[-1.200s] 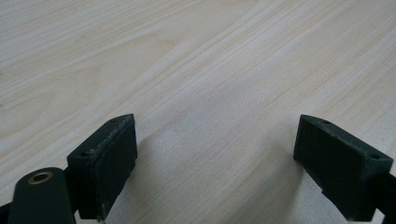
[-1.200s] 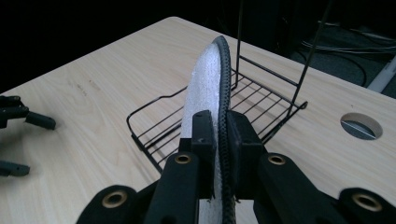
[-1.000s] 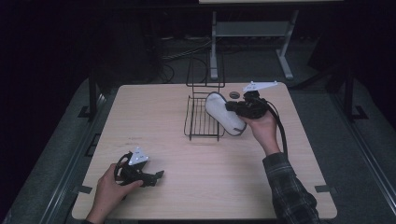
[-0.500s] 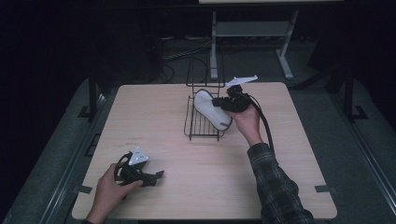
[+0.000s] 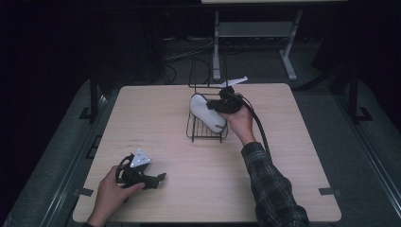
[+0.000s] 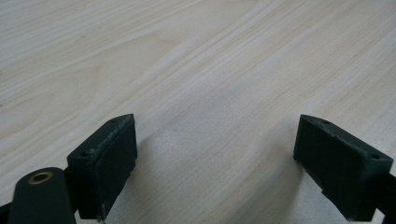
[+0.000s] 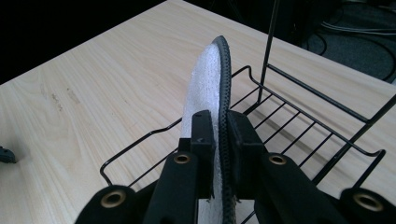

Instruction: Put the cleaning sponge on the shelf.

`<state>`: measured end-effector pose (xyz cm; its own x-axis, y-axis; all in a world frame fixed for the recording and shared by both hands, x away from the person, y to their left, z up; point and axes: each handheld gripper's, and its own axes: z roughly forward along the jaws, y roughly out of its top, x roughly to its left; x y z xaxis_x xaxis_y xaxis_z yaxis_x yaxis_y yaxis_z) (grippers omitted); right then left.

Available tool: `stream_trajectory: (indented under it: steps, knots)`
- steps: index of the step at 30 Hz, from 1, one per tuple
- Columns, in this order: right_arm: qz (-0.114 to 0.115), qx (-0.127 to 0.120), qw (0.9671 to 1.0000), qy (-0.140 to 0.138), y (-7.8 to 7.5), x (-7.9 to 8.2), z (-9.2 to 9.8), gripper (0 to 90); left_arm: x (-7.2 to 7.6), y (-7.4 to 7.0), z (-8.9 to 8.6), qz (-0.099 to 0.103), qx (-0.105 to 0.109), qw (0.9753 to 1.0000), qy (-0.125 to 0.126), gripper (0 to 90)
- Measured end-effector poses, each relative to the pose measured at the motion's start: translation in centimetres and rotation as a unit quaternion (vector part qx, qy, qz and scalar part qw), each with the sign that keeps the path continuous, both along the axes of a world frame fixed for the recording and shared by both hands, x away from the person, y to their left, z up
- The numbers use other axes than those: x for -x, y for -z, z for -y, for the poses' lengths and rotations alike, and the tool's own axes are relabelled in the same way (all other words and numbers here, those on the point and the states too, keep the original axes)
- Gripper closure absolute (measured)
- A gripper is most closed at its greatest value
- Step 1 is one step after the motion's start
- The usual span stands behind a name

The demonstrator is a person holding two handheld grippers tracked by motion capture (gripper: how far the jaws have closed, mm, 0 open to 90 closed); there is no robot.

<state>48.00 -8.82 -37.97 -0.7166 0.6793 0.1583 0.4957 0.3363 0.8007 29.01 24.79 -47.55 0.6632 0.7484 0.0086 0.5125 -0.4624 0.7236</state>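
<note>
Moving left since a second ago, the right gripper (image 5: pixel 221 102) has carried the white insole (image 5: pixel 206 113) from beside the wire rack (image 5: pixel 204 133) to a spot over it. That probably means the insole is about to go into the rack, so this step looks close to done. From the high view, the rack sits at the far middle of the tabletop (image 5: pixel 283 156). The left gripper (image 5: pixel 153 178) has not moved; it rests near the left corner, well apart from the rack.

Looking along the left gripper (image 6: pixel 212 158), its jaws stand wide open. Nothing is between them, just bare tabletop (image 6: pixel 187 60).

Looking along the right gripper (image 7: pixel 219 133), its jaws are squeezed tight on the insole (image 7: pixel 205 74). The insole stands on its edge, white foam on one side and a dark rim on the other. Below it lie the black bars of the wire rack (image 7: pixel 289 116).
</note>
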Motion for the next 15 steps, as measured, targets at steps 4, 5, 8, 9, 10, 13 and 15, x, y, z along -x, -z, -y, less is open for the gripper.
stream_trajectory:
  steps: [4, 5, 8, 9, 10, 13, 15]
  knots:
    - [-0.013, -0.007, 0.9999, 0.005, 0.26, -0.14, -0.09, 81.2, 0.0, -0.01, 0.0, 0.0, 0.0, 1.0, 0.0, 12.6]
    - [-0.013, -0.007, 0.9999, 0.006, 0.31, -0.21, -0.08, 81.1, 0.01, -0.01, 0.0, 0.0, 0.0, 1.0, 0.0, 12.6]
    - [-0.014, -0.005, 0.9999, 0.008, 0.41, -0.42, -0.01, 80.7, 0.0, -0.01, 0.0, 0.0, -0.001, 1.0, 0.0, 12.6]
    - [-0.013, -0.005, 0.9999, 0.009, 0.45, -0.48, 0.02, 80.5, 0.0, -0.01, 0.0, 0.0, -0.001, 1.0, 0.0, 12.6]
    - [-0.012, -0.003, 0.9999, 0.011, 0.49, -0.53, 0.05, 80.3, 0.0, -0.02, -0.01, 0.0, -0.001, 1.0, 0.0, 12.6]
    - [-0.008, 0.005, 0.9999, 0.014, 0.77, -0.82, 0.34, 79.4, 0.0, -0.01, 0.0, 0.001, -0.001, 1.0, 0.0, 12.6]
    - [-0.007, 0.007, 0.9998, 0.018, 0.98, -0.98, 0.47, 78.6, 0.0, 0.0, 0.0, 0.001, 0.0, 1.0, 0.0, 12.6]
